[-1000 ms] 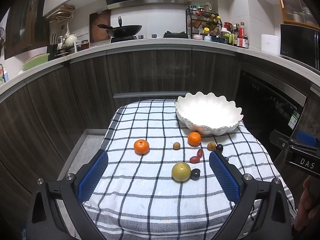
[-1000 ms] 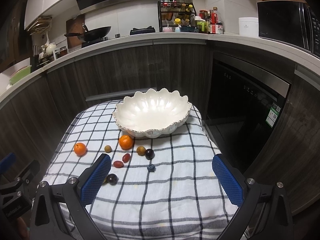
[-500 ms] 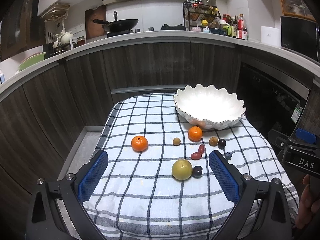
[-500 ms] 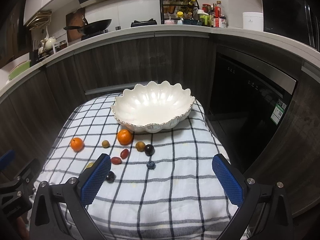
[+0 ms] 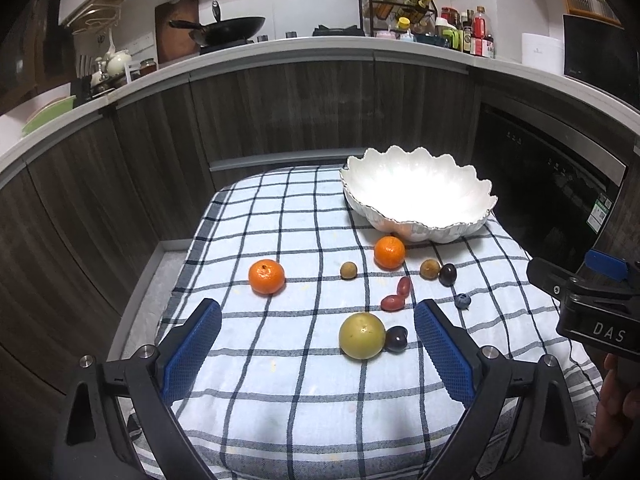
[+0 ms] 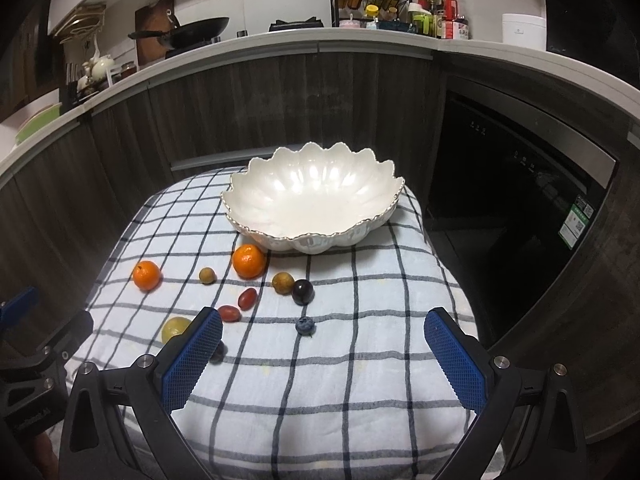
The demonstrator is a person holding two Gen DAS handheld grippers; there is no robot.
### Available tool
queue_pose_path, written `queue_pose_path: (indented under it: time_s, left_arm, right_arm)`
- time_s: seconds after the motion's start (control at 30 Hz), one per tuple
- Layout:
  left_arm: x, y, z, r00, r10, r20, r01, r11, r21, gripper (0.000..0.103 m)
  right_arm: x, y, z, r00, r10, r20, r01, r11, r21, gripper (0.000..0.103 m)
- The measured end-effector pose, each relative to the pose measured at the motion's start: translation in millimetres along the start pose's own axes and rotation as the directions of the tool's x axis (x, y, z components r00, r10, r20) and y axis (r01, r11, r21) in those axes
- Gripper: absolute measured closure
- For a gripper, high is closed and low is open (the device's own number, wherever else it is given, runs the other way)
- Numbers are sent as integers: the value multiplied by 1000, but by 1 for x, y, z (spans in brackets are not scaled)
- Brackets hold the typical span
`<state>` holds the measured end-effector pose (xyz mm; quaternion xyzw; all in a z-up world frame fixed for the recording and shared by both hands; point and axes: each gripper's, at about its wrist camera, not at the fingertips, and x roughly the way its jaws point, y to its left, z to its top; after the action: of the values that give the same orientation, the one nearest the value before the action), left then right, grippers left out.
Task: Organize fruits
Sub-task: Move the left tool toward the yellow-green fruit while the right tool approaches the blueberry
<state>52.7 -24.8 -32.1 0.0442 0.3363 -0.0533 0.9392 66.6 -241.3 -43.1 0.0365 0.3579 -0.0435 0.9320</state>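
Note:
A white scalloped bowl (image 5: 418, 200) (image 6: 312, 208) stands empty at the far right of the checked cloth (image 5: 280, 380). In front of it lie two oranges (image 5: 266, 277) (image 5: 389, 252), a yellow-green fruit (image 5: 362, 335), dark plums (image 5: 396, 338) (image 6: 302, 291), two red grape tomatoes (image 5: 393, 303), small brown fruits (image 5: 348, 270) and a blueberry (image 6: 305, 325). My left gripper (image 5: 318, 344) is open, hovering near the cloth's front with the yellow-green fruit between its fingers' line. My right gripper (image 6: 324, 356) is open over the front right, holding nothing.
Dark wood cabinets and a curved counter (image 5: 320, 46) wrap around the table, with a wok (image 5: 228, 28) and a spice rack (image 5: 400, 8) on it. A dark oven (image 6: 516, 184) stands at the right. The cloth drops off at its left and right edges.
Both grippers have moved a little forward and tilted, so the fruits and bowl sit slightly nearer in view. Nothing was grasped and no fruit moved.

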Motion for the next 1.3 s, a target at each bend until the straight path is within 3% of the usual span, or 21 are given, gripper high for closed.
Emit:
queue_pose_path:
  time_s: [0.63, 0.83, 1.07, 1.3]
  left_arm:
    - [44, -12, -2, 998, -24, -62, 26, 999, 36, 5]
    - [58, -15, -7, 995, -39, -90, 42, 998, 36, 10]
    - [72, -21, -11, 993, -40, -107, 46, 997, 55, 11]
    - [85, -21, -18, 991, -39, -131, 47, 997, 58, 16]
  right_arm:
    - [43, 5, -1, 998, 14, -58, -16, 999, -30, 1]
    - [52, 7, -3, 998, 9, -58, -12, 999, -48, 1]
    - [71, 6, -7, 997, 21, -78, -26, 998, -63, 14]
    - [85, 9, -12, 996, 32, -83, -39, 996, -82, 20]
